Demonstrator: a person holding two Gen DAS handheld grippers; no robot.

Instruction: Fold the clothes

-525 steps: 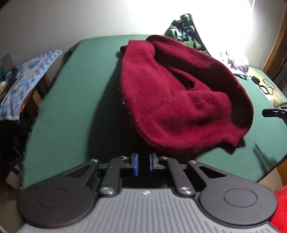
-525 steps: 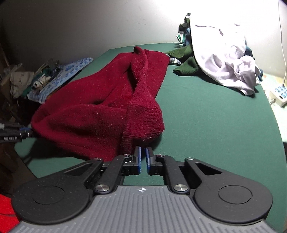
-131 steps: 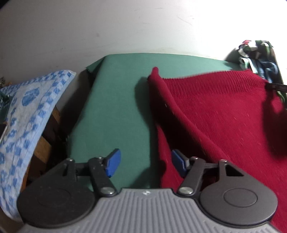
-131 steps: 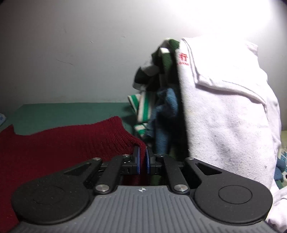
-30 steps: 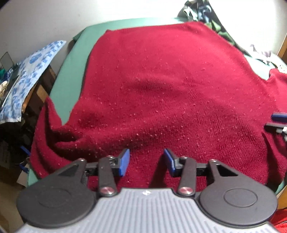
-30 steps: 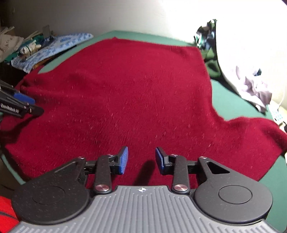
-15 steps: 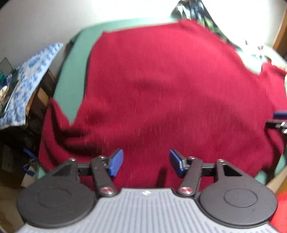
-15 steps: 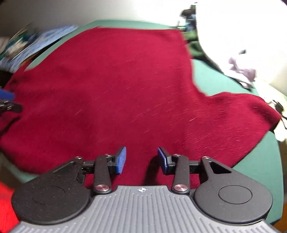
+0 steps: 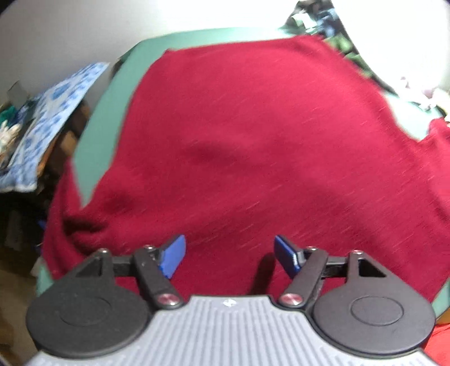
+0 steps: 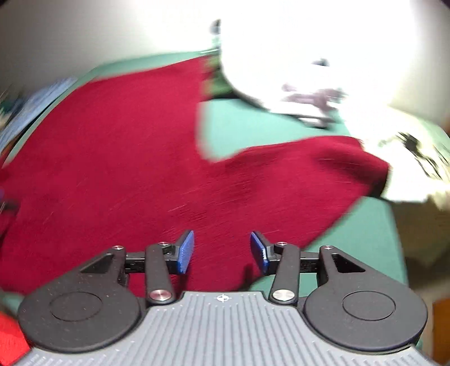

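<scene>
A dark red knit sweater (image 9: 253,135) lies spread flat on the green table (image 9: 104,132), hem toward the far wall. Its left sleeve (image 9: 64,214) bunches at the table's left edge. In the right wrist view the same sweater (image 10: 112,146) shows its right sleeve (image 10: 309,166) stretched out to the right. My left gripper (image 9: 229,256) is open above the near part of the sweater, nothing between its blue pads. My right gripper (image 10: 222,252) is open too, over the sweater near the right sleeve's root. Both views are motion-blurred.
A heap of other clothes (image 9: 332,25) sits at the far right of the table, with a pale garment (image 10: 295,70) glaring in bright light. A blue-and-white cloth (image 9: 53,112) covers furniture left of the table. Cables (image 10: 419,152) lie by the right edge.
Both grippers have swung outward, the left view turning left and the right view turning right toward the sleeve. The left jaws have opened wider. The sweater lies as before.
</scene>
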